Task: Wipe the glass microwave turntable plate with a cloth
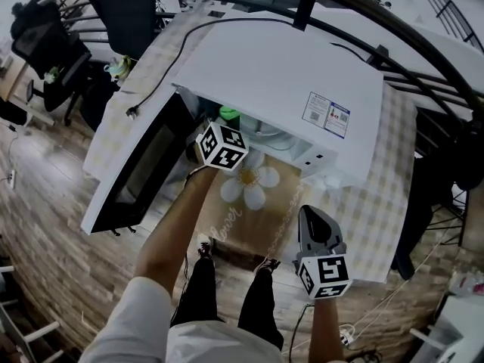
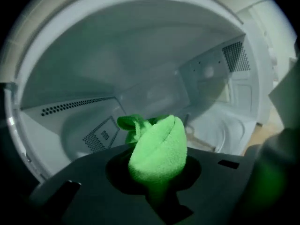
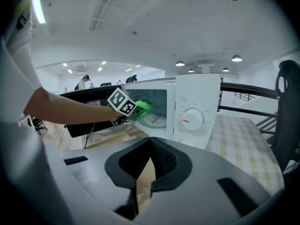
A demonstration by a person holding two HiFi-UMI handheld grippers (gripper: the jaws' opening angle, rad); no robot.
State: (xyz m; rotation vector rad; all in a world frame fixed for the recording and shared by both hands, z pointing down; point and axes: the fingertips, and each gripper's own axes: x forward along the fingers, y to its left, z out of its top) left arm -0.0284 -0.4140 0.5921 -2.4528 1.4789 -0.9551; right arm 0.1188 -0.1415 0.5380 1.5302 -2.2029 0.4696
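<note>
Left hand-held gripper is clamping a green cloth inside the open microwave on a checked table above wood flooring; right hand-held gripper is hovering closed, empty.

From the head view, the microwave's roof hides most of the turntable plate inside; the label on that roof is too small to read.

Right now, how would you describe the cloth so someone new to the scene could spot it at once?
Find the white microwave on the table, its dark door swung open. At its open mouth is the left gripper, shut on the cloth. It is the only bright green, fuzzy thing there, bunched up against the pale cavity.
</note>
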